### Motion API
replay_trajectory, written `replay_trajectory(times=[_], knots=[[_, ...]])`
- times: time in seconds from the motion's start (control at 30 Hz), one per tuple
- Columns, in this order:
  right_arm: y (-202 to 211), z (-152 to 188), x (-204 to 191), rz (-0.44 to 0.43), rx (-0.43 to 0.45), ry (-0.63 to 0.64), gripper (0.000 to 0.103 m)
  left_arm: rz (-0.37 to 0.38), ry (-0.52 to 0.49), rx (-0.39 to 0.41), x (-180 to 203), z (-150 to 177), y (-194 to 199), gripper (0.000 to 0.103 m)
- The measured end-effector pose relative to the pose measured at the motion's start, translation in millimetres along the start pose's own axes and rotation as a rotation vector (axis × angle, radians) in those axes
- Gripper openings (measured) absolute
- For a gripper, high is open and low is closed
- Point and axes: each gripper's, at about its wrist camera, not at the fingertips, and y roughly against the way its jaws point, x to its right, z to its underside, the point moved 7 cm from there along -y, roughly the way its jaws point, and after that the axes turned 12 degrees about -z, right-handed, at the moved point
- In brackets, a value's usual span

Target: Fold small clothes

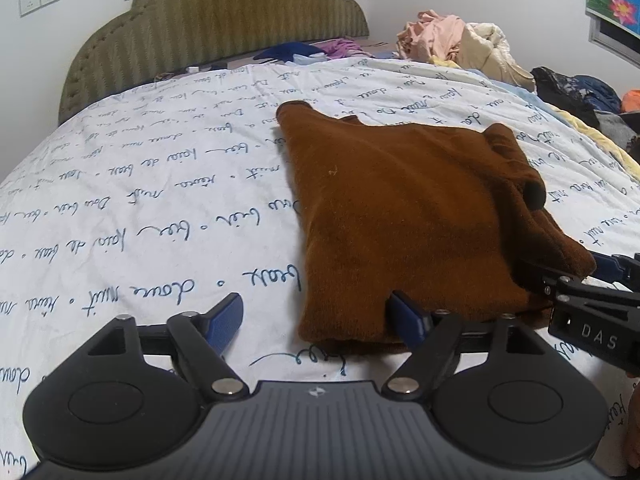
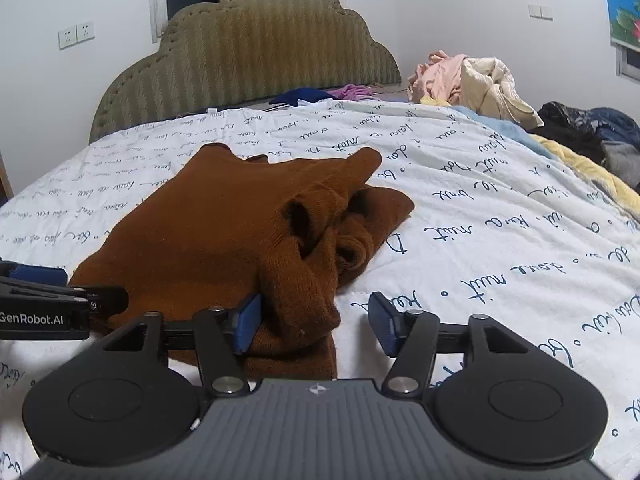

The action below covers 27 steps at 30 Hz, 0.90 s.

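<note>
A brown knitted sweater [image 1: 400, 216] lies partly folded on the white sheet with blue writing [image 1: 140, 208]. My left gripper [image 1: 316, 312] is open at its near left corner; the right finger [image 1: 404, 314] touches the hem and the left finger rests on bare sheet. In the right wrist view the sweater [image 2: 208, 232] shows bunched sleeves on its right side. My right gripper [image 2: 316, 320] is open at the near right corner, with a rolled sleeve end against its left finger [image 2: 248, 322] and a gap to the other. Each gripper shows at the edge of the other's view.
A green padded headboard [image 1: 224, 20] stands at the far end of the bed. Piles of loose clothes [image 1: 460, 40] and dark garments [image 1: 576, 92] lie along the far right. Blue and purple garments [image 2: 320, 94] lie by the headboard.
</note>
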Motion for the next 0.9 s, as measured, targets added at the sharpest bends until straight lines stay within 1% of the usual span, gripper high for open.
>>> replay_trajectory(times=[0.23, 0.3, 0.43, 0.5, 0.57, 0.63, 0.77, 0.83, 0.9], knots=[[-0.5, 7.0, 3.4, 0.011, -0.003, -0.002, 0.077, -0.008, 0.029, -0.005, -4.4, 7.1, 2.5, 0.081], [-1.0, 8.3, 4.0, 0.007, -0.005, -0.006, 0.080, -0.007, 0.036, -0.004, -5.7, 8.6, 4.2, 0.081], [0.5, 8.3, 7.2, -0.014, -0.014, -0.032, 0.086, 0.026, 0.047, 0.019, -13.9, 1.0, 10.8, 0.082], [1.9, 6.2, 11.6, -0.058, -0.017, -0.067, 0.087, 0.041, 0.067, 0.030, -22.5, -8.1, 11.2, 0.082], [0.0, 1.7, 19.5, -0.136, -0.032, -0.135, 0.090, 0.074, 0.081, 0.010, -28.6, -19.9, 4.1, 0.082], [-3.5, -5.6, 29.8, -0.208, -0.038, -0.212, 0.090, 0.101, 0.122, -0.021, -35.5, -31.0, -6.0, 0.082], [-21.1, -21.4, 51.7, -0.324, -0.067, -0.351, 0.091, 0.180, 0.186, -0.097, -39.2, -49.7, -35.5, 0.082], [-35.1, -26.8, 61.2, -0.360, -0.080, -0.401, 0.091, 0.232, 0.204, -0.140, -35.5, -56.1, -51.6, 0.082], [-48.1, -32.8, 66.2, -0.395, -0.083, -0.424, 0.091, 0.288, 0.225, -0.176, -30.8, -64.0, -67.1, 0.082]])
